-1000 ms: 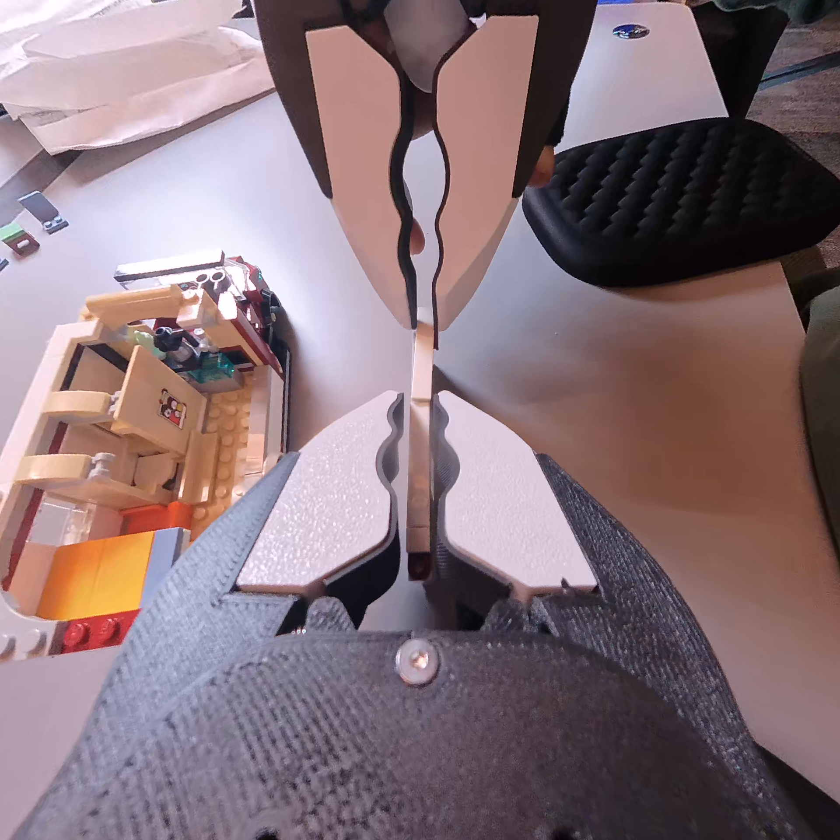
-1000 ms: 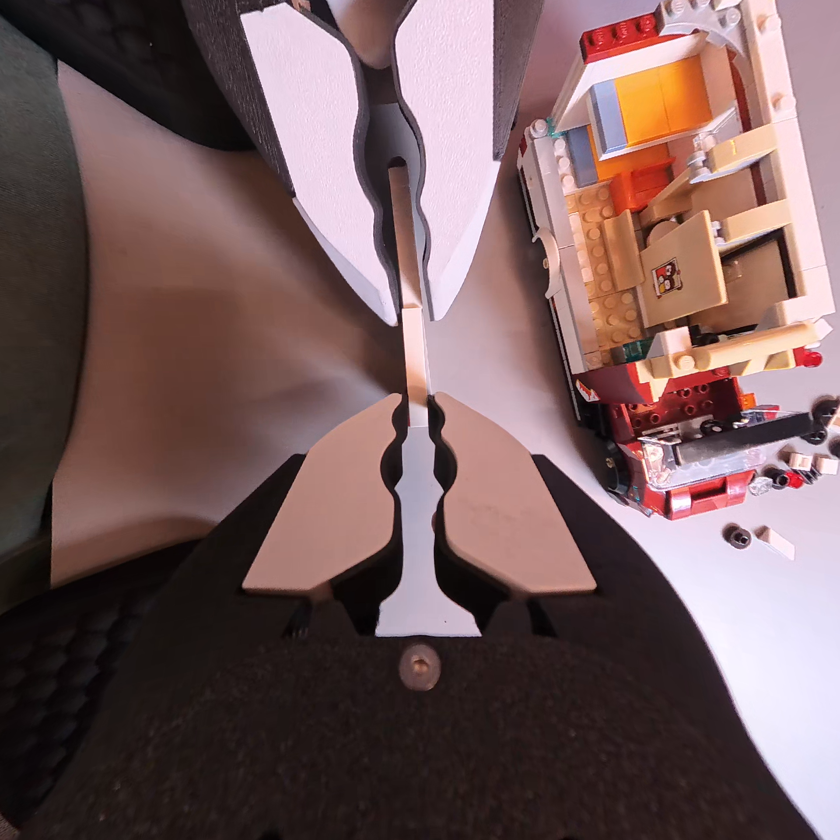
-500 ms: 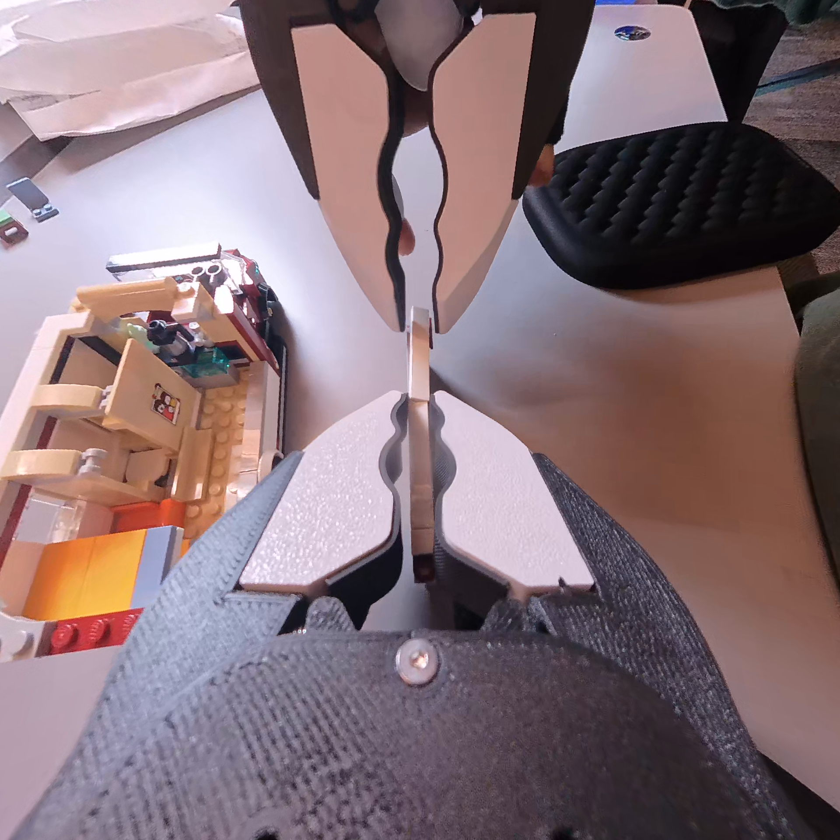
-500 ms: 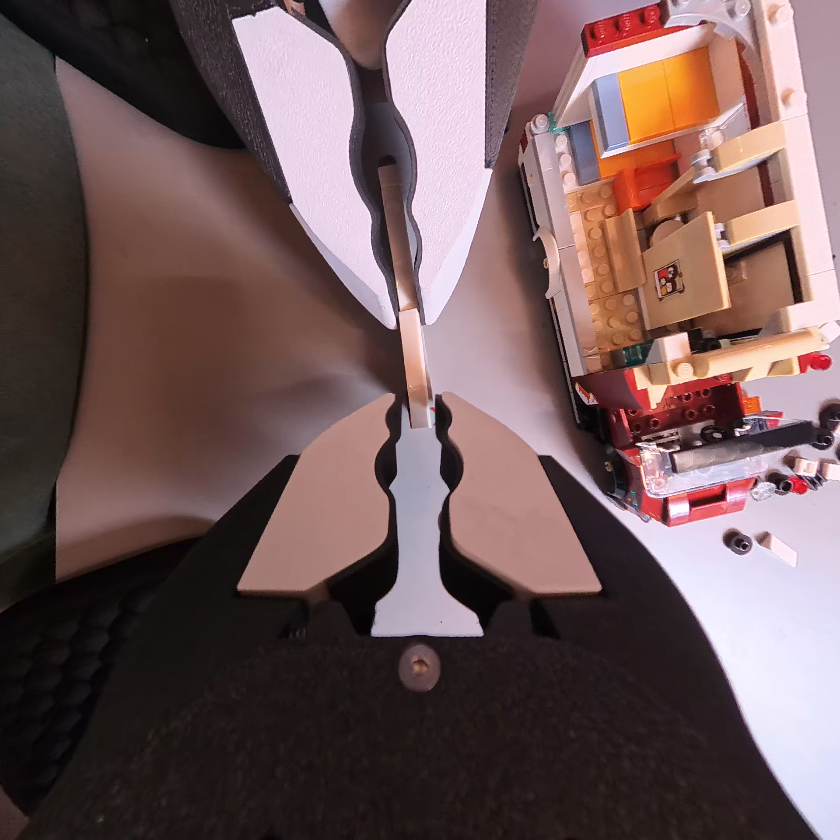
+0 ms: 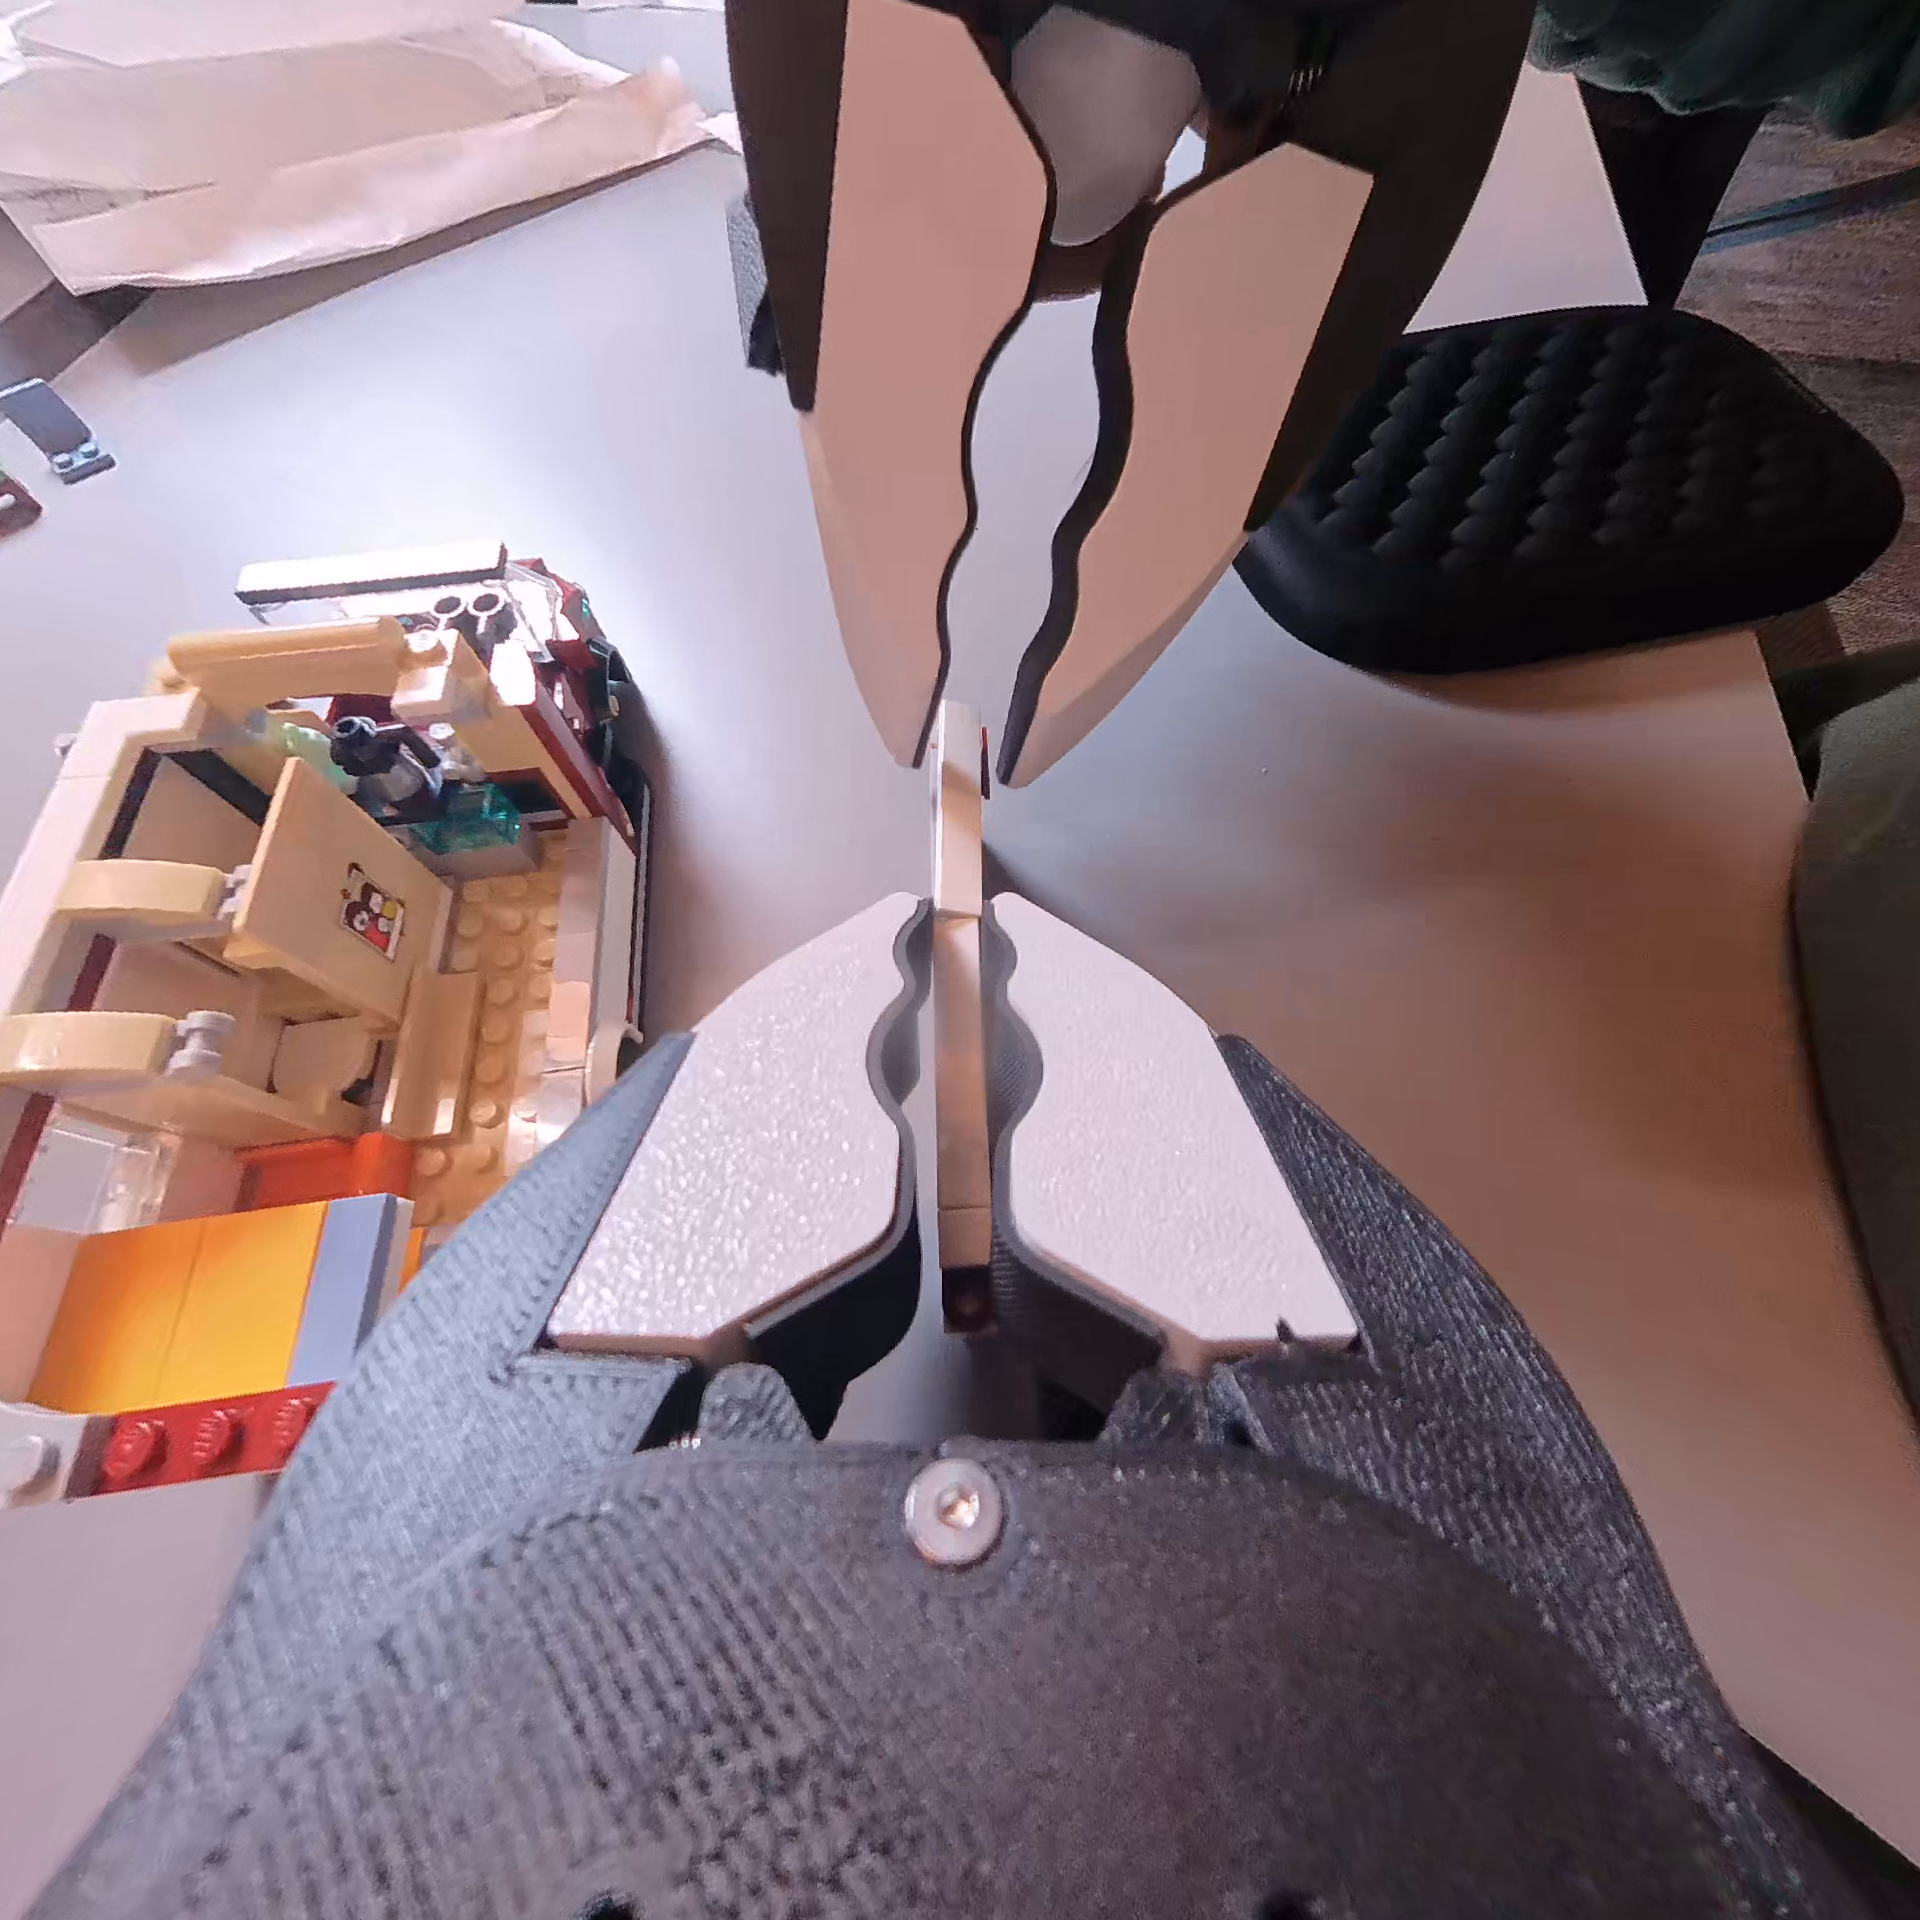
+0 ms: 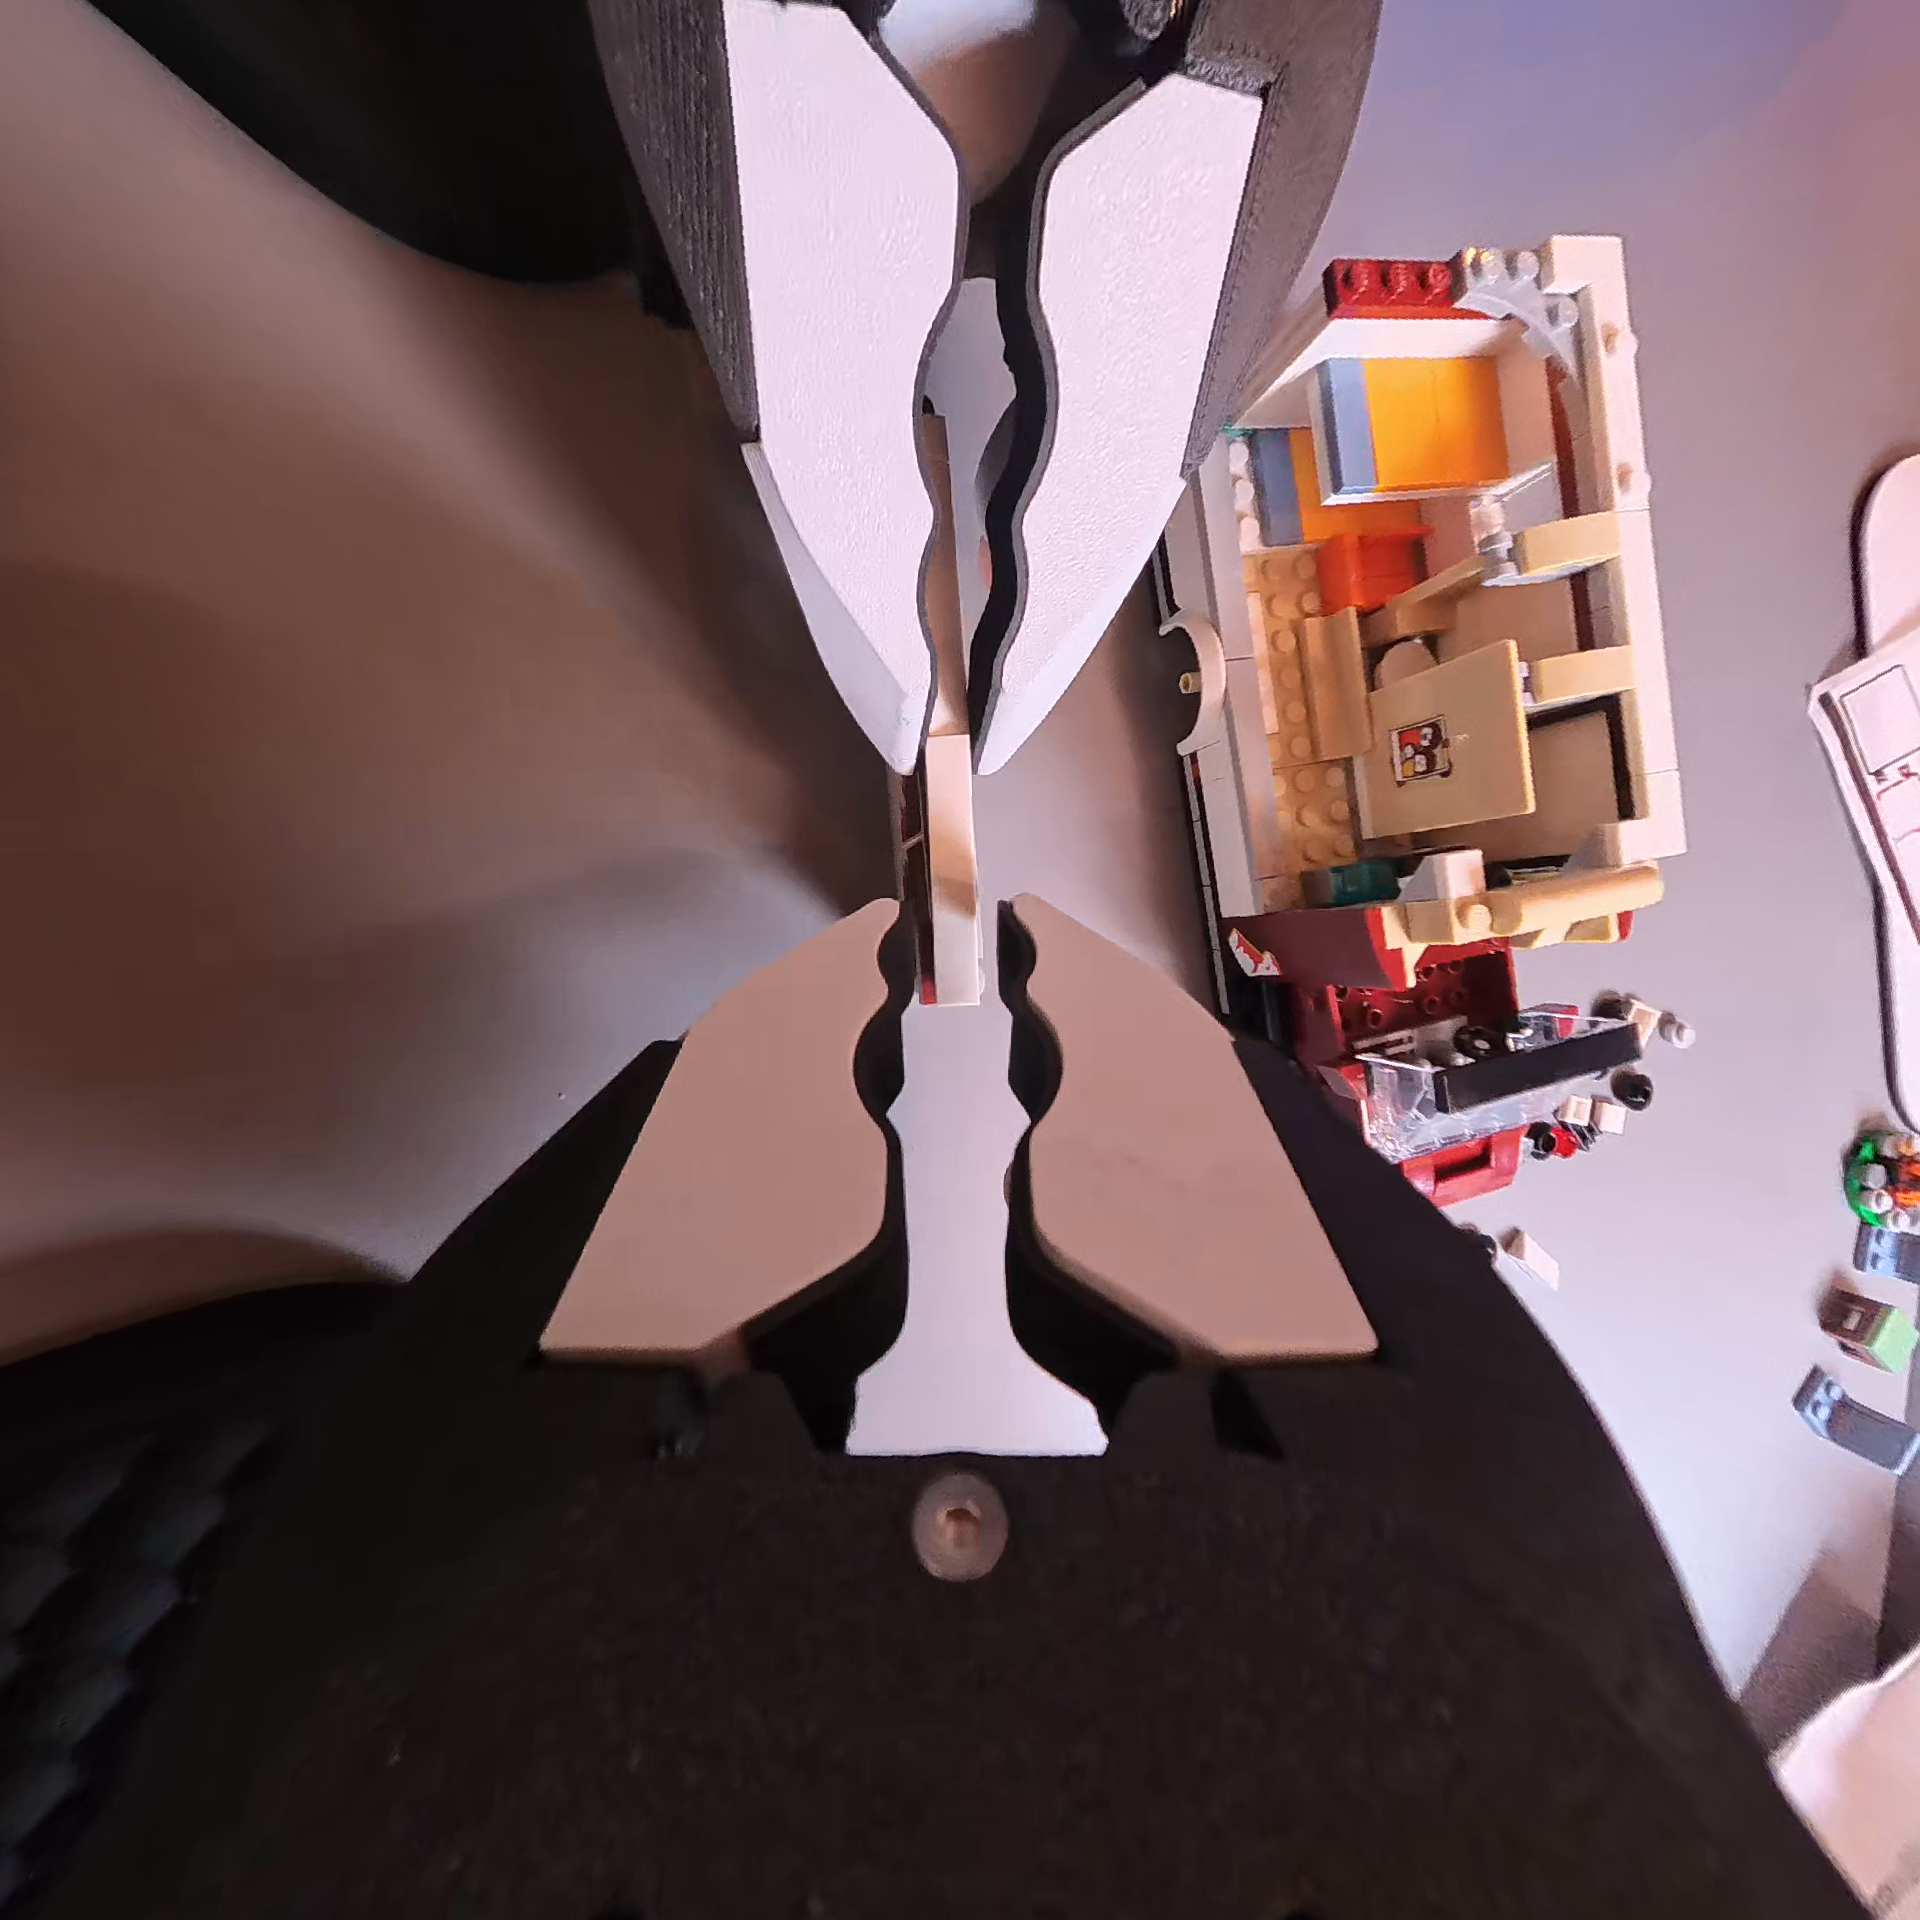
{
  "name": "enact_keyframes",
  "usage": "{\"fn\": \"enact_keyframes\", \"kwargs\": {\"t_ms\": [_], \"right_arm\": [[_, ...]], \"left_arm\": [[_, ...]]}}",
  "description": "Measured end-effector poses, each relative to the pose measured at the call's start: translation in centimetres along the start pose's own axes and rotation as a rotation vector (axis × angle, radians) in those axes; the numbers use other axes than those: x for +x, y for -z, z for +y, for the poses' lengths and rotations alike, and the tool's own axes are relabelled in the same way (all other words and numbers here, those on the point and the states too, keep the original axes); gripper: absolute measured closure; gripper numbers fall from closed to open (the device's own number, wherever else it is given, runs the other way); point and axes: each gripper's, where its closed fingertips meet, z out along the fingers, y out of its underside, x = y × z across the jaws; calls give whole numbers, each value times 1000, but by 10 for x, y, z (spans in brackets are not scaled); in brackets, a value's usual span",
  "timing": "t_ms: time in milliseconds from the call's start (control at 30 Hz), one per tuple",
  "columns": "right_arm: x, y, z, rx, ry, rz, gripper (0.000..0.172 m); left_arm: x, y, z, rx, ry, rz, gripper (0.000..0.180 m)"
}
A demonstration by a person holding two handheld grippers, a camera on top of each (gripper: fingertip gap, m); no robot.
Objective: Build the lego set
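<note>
White plastic, a thin brick strip (image 5: pixel 958 831) with a dark red edge, ran between the two grippers above the desk (image 5: pixel 1351 935). The left gripper (image 5: pixel 956 909) clamped it, both pads pressed on its sides. The right gripper (image 6: pixel 948 906) stood narrowly parted around the strip's other end, a gap showing beside its right pad. Beside them on the desk sat an open-topped brick van (image 6: pixel 1455 675), loose small pieces (image 6: pixel 1600 1112) near it, papers (image 5: pixel 312 135) farther off, and a black chair seat (image 5: pixel 1579 478) past the desk's edge.
</note>
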Motion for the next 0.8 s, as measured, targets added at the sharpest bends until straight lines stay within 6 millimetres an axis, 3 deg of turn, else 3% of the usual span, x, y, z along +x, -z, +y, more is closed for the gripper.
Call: {"fn": "enact_keyframes", "kwargs": {"t_ms": [500, 800], "right_arm": [[-1, -1, 0, -24, -48, -180, 164], [-1, -3, -1, -34, -46, -188, 164]], "left_arm": [[2, 0, 3, -10, -19, 4, 171], [1, 2, -2, 17, -4, 0, 172]]}}
